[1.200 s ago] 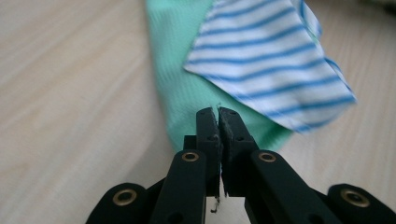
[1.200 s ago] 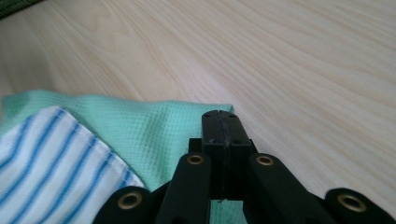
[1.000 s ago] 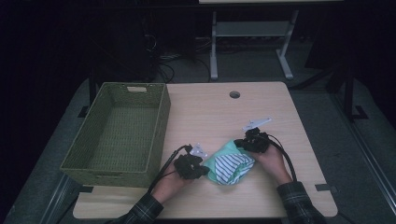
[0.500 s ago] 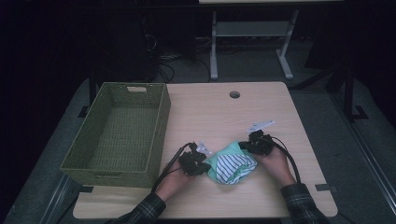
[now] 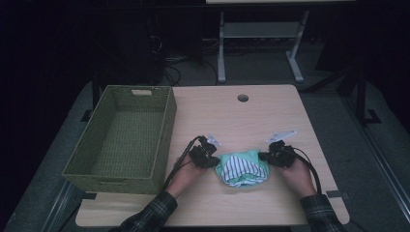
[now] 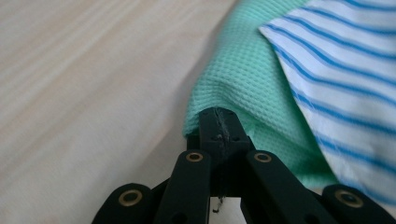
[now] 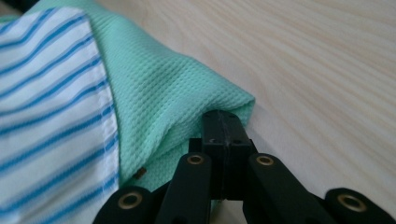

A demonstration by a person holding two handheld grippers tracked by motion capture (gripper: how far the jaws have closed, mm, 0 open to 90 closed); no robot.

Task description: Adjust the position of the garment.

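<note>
Left tool [image 5: 209,155] and right tool [image 5: 271,155], jaws pressed together, each pinch an opposite edge of the green-and-striped cloth [image 5: 241,167], which lies bunched on the bench [image 5: 232,121] beside the green basket [image 5: 121,137].

Dim room: grey floor [image 5: 338,111], metal stand [image 5: 256,43] behind wood table [image 5: 232,121].
</note>
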